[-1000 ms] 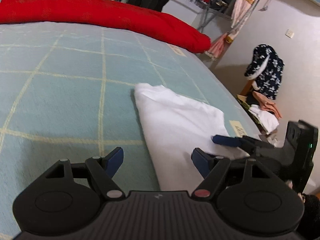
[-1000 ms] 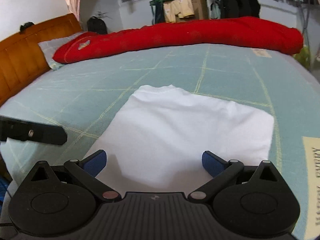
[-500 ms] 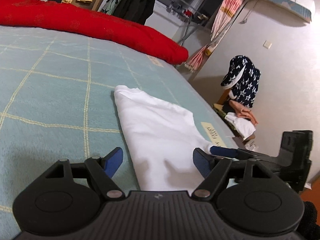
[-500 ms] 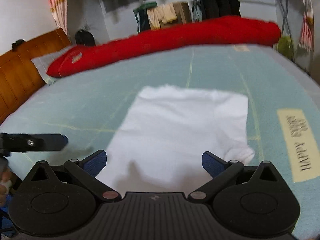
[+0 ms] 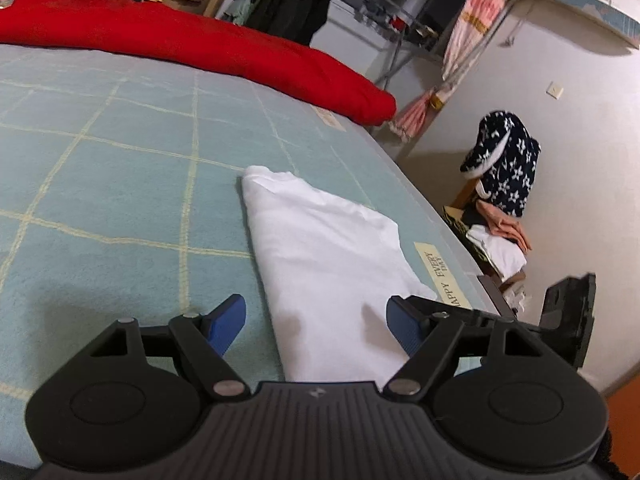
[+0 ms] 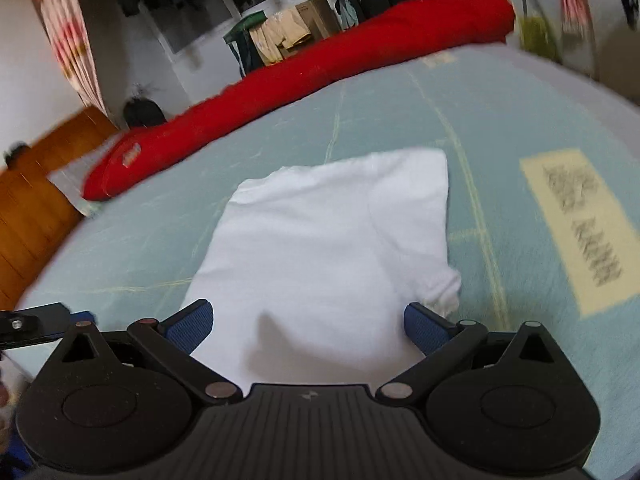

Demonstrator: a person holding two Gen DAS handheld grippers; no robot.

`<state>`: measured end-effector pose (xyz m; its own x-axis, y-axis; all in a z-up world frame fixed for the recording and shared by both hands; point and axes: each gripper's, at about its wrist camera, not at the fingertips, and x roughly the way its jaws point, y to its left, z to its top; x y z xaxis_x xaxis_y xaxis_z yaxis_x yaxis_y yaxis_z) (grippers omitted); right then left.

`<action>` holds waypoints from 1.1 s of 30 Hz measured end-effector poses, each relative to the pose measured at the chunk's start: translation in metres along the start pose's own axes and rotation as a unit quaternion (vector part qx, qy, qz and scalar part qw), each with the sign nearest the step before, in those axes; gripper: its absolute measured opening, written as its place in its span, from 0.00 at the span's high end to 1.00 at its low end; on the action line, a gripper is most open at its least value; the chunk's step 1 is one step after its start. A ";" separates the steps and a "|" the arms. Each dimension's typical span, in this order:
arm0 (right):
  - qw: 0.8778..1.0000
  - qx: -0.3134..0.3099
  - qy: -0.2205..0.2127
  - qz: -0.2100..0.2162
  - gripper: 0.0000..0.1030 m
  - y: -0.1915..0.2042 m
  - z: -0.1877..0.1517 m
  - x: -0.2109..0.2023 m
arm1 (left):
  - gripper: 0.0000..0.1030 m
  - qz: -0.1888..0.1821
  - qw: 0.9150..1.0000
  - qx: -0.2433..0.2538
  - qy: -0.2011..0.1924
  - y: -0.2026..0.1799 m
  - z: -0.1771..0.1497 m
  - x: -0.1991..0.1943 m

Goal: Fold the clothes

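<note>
A white folded garment [image 5: 324, 248] [image 6: 320, 248] lies flat on the pale blue bed cover [image 5: 100, 184] near the bed's edge. My left gripper [image 5: 316, 326] is open, hovering over the garment's near end, with nothing between its blue fingertips [image 5: 228, 322]. The right gripper [image 6: 308, 324] is open too, low over the near edge of the cloth; its blue fingertips [image 6: 190, 322] straddle the garment without pinching it. Part of the right gripper's body [image 5: 568, 316] shows at the right of the left wrist view.
A long red quilt [image 5: 180, 40] [image 6: 300, 76] lies along the far side of the bed. Wooden headboard [image 6: 36, 200] at left. Off the bed stand a chair with a star-patterned garment [image 5: 504, 168], stacked clothes [image 5: 496, 240] and a drying rack [image 5: 392, 8].
The right gripper swung sideways and rolled, so the garment now looks tilted in its view; its tip no longer lies across the cloth in the left view. The left gripper drew back slightly.
</note>
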<state>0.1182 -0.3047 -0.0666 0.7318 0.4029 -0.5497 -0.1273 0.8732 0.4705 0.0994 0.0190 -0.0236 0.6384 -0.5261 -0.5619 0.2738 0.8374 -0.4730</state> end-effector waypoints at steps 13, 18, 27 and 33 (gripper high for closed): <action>0.998 0.016 -0.018 0.053 0.00 -0.012 0.001 -0.010 | 0.25 -0.017 0.996 -0.067 0.054 0.040 0.022 0.069; 0.996 0.036 -0.029 0.081 0.00 -0.021 0.012 -0.015 | 0.25 -0.030 0.993 -0.083 0.074 0.053 0.028 0.082; 0.990 0.097 -0.048 0.089 0.00 -0.054 0.033 -0.022 | 0.25 -0.076 0.983 -0.134 0.099 0.079 0.039 0.109; 0.983 0.148 -0.024 0.101 0.00 -0.083 0.042 -0.004 | 0.24 -0.110 0.975 -0.158 0.113 0.089 0.047 0.124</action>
<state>0.1540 -0.3908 -0.0742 0.7436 0.5406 -0.3935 -0.0788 0.6552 0.7513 0.2370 0.0353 -0.1041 0.4041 -0.7367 -0.5422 0.1272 0.6322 -0.7643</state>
